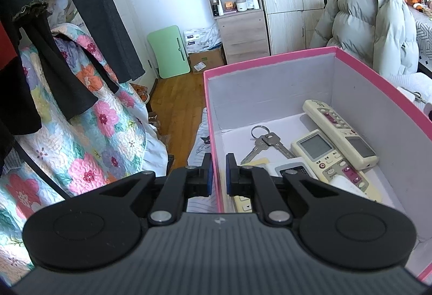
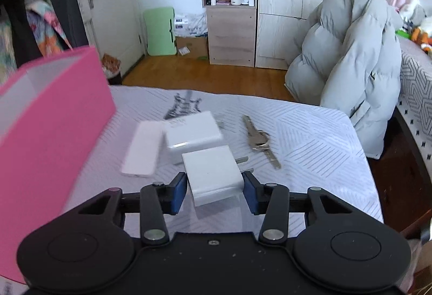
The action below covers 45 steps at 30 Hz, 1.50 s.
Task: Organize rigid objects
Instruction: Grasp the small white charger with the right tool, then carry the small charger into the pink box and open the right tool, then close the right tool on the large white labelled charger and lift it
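Right gripper (image 2: 215,191) fingers are flanking a white square plug adapter (image 2: 213,173); silver keys (image 2: 259,139) and pink cardboard box (image 2: 51,127) are lying nearby.

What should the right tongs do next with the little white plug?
Probably squeeze shut on it. The right tongs sit either side of the nearest white plug, which lies on the bed cover, and a small gap shows at each side, so they do not grip it yet. The left tongs already pinch the wall of the pink box, steadying it for a drop.
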Motion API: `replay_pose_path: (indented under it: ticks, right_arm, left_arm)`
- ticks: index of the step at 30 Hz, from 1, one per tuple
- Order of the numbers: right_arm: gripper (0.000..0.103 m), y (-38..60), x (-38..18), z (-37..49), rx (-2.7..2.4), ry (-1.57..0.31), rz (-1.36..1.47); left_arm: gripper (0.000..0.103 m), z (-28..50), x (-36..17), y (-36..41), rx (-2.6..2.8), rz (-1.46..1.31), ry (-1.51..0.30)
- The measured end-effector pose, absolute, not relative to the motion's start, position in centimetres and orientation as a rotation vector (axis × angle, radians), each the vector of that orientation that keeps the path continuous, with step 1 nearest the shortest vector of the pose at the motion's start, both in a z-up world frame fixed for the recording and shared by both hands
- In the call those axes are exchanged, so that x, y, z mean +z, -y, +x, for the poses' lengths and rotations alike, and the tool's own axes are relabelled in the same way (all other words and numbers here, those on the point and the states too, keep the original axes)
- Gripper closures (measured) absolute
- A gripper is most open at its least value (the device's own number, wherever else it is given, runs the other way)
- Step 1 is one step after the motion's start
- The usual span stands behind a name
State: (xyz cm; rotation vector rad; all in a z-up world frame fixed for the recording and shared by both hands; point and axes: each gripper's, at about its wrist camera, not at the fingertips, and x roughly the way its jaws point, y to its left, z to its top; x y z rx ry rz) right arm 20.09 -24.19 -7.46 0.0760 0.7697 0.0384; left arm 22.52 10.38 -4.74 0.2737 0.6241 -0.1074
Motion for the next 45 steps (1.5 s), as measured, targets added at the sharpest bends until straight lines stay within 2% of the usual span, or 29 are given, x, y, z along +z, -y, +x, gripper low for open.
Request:
replay_pose_path:
  ticks: [12, 19, 24, 27, 29, 36, 45]
  right_arm:
    - [0.053, 15.0, 1.6, 18.2, 0.413, -0.634, 0.099]
    - [0.053, 6.1, -0.7, 21.4, 0.523, -0.755, -0.138]
    - [0.053, 4.7, -2.7, 25.2, 0.465, -0.851, -0.185]
    - [0.053, 4.2, -3.0, 25.0, 0.449, -0.843, -0.221]
    - [0.048, 5.1, -2.4, 23.7, 0.459, -0.796, -0.200]
    - [0.045, 12.9, 1.3, 20.5, 0.365, -0.613, -0.039]
    - [0.045, 21.0, -1.8, 19.9, 0.064, -0.564, -0.019]
  left_arm:
    - [0.095, 22.5, -4.6, -10.7, -0.115, 0.260, -0.622]
    - [0.095, 22.5, -4.6, -10.8, -0.114, 0.261, -0.623]
    - [0.095, 22.5, -4.7, -10.7, -0.110, 0.265, -0.622]
    - [0.095, 22.5, -4.6, -10.7, -0.113, 0.255, -0.622]
    - [0.095, 22.4, -4.6, -10.8, -0.116, 0.245, -0.619]
    - [0.095, 22.4, -4.7, -10.9, -0.117, 0.247, -0.617]
    - [0.095, 22.4, -4.6, -11.0, -0.116, 0.245, -0.617]
